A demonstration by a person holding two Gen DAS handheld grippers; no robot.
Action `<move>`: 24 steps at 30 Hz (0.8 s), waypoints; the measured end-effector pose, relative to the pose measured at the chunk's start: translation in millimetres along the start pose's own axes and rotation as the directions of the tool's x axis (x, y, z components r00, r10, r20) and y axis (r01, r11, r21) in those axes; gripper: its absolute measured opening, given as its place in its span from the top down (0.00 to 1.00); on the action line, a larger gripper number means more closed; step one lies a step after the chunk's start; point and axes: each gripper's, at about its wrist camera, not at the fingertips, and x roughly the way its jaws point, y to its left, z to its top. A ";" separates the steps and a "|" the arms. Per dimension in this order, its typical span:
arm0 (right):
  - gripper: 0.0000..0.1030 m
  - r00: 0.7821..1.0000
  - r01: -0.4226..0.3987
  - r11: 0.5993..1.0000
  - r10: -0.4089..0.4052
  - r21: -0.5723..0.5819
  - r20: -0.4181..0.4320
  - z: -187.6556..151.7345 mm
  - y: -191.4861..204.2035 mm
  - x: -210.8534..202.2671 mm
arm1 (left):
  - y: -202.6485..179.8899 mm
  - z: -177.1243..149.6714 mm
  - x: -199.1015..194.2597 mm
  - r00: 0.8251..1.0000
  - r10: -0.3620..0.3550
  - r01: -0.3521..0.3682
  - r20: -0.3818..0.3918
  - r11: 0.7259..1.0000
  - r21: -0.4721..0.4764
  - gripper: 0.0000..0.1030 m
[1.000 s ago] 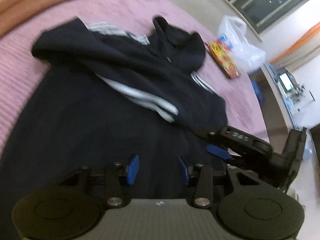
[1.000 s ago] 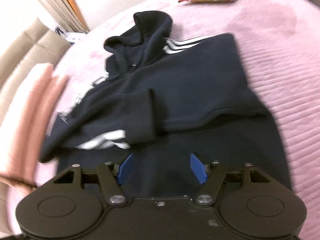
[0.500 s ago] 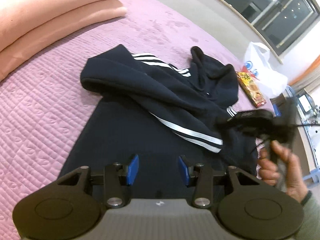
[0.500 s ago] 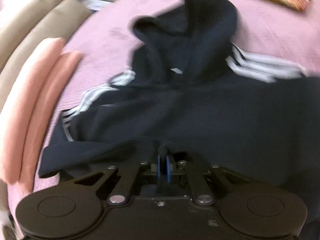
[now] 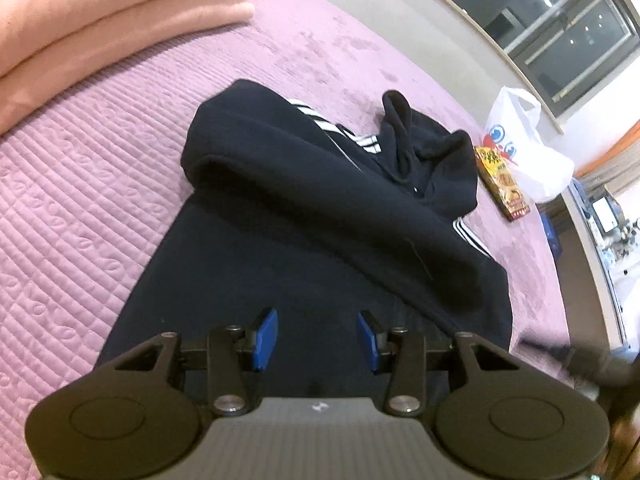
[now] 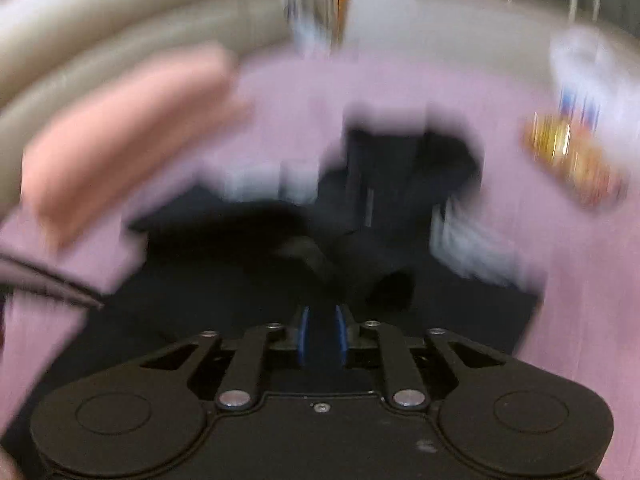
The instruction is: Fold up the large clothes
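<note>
We see the dark hoodie point(image 5: 304, 216) lying on the pink quilted bed point(image 5: 80, 168), roughly at its middle, body toward the near edge and hood point(image 5: 432, 160) at the far right. One sleeve point(image 5: 352, 216) with white stripes is folded diagonally across the chest. Our left gripper point(image 5: 317, 338) hovers over the near hem, its blue pads set moderately apart with nothing between them, only dark cloth below. Our right gripper point(image 6: 322, 334) shows a narrow gap and its jaws are opening; the right wrist view is heavily blurred, and we cannot tell whether any fabric sits between the pads. At far left lies a folded peach blanket point(image 5: 104, 12). To the far right of the hood sit a yellow snack box point(image 5: 502, 178) and, just beyond it, a white plastic bag point(image 5: 524, 148).
</note>
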 end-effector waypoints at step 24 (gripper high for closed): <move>0.94 0.954 -0.004 0.894 -0.131 0.449 0.269 52.5 -32.7 39.2 | -48.7 53.0 41.4 0.989 -0.007 -0.021 0.145 0.982 0.186 0.56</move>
